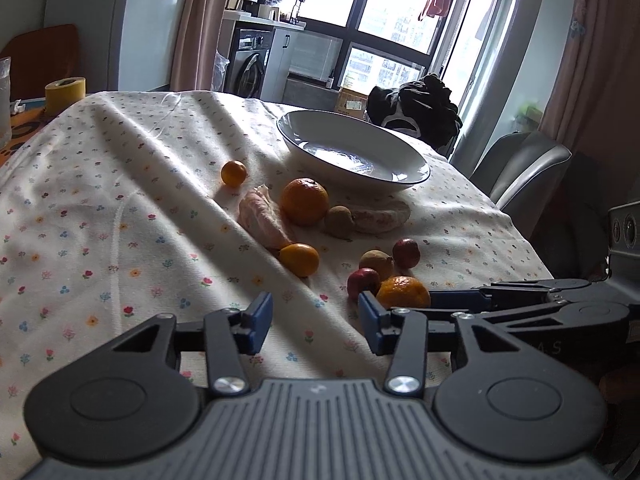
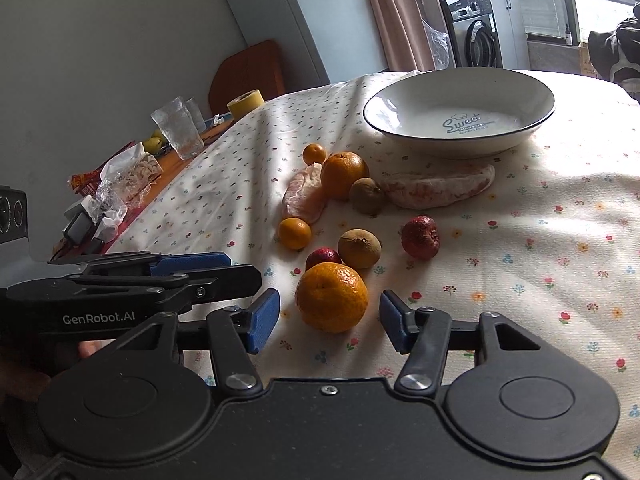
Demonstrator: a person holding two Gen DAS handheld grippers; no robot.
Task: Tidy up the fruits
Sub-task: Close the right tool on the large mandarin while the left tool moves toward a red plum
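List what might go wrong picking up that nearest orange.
The nearest orange touches a small red fruit, so the open right tongs may nudge it rolling down the creased tablecloth. The left tongs sit close beside, risking a collision.

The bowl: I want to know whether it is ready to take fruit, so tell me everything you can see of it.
The bowl is wide and shallow, white and glossy like glazed ceramic, with a thin dark line around its rim. Blue lettering reading "Sweet" is printed on its inner floor. It holds nothing. It sits upright on the flowered tablecloth, beyond the scattered fruit. A peeled citrus segment lies close to its base; whether they touch cannot be told.
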